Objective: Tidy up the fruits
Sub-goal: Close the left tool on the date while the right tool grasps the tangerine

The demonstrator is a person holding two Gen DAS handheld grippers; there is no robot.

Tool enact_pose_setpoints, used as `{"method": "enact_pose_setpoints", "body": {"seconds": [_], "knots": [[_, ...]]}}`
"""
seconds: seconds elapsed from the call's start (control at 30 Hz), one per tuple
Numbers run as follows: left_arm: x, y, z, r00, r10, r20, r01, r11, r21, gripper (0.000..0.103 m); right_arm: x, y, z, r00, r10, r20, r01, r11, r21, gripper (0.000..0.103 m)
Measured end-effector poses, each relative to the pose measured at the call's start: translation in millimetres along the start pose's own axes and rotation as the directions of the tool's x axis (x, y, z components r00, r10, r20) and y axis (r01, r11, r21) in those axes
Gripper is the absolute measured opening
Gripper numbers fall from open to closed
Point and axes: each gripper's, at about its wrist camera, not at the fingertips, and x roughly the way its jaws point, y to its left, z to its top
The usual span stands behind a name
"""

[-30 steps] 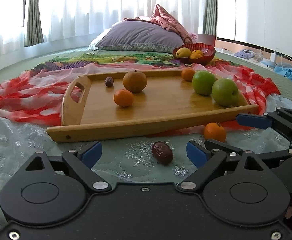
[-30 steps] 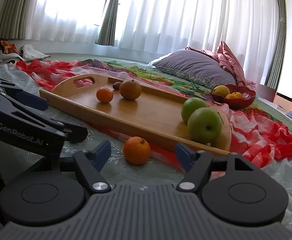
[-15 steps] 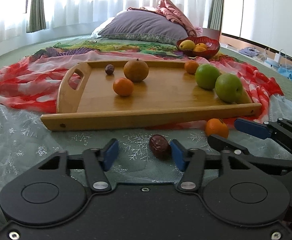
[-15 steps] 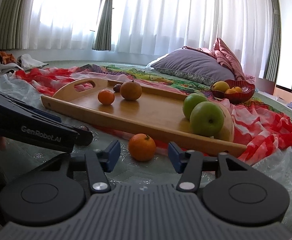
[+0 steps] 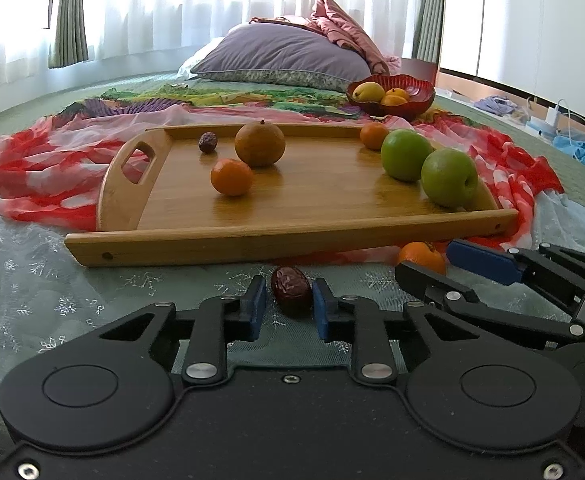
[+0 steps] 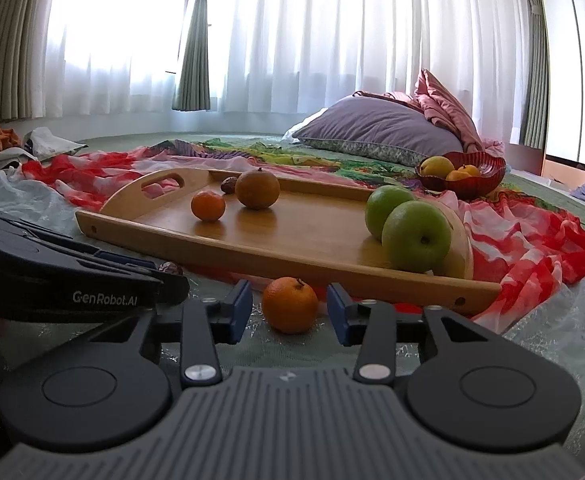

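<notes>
A dark red date (image 5: pixel 291 289) lies on the green cloth in front of the wooden tray (image 5: pixel 276 236). My left gripper (image 5: pixel 288 306) has its blue pads (image 5: pixel 257 304) close on both sides of the date; a thin gap still shows. A small orange (image 6: pixel 289 305) lies on the cloth between the fingers of my right gripper (image 6: pixel 289 312), which is partly closed with gaps on both sides. The tray holds two green apples (image 5: pixel 448 177), a brown round fruit (image 5: pixel 259 143), two small oranges (image 5: pixel 231 177) and a second date (image 5: pixel 207 142).
A red bowl (image 5: pixel 408 98) with yellow and orange fruit stands behind the tray. A red and white scarf (image 5: pixel 32 168) lies under and around the tray. A purple pillow (image 5: pixel 280 58) sits at the back. The right gripper shows in the left wrist view (image 5: pixel 532 280).
Both grippers have moved forward and narrowed: the left around the date, the right around the small orange. The fruit has not moved.
</notes>
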Motion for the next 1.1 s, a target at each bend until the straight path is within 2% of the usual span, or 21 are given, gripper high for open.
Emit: {"method": "enact_pose_setpoints", "body": {"seconds": [0.8,1.1], "knots": [[11,5,2,1.0,0.0,0.025,0.001,1.0,-0.019,0.024,11,-1,-1,0.999,0.001,-0.035,-0.001,1.0,0.02,0.043],[12,4,5,0.999,0.001,0.034,-0.001,1.0,-0.014,0.023,16,-2,0,0.999,0.003,-0.038,-0.002,1.0,0.031,0.037]]}}
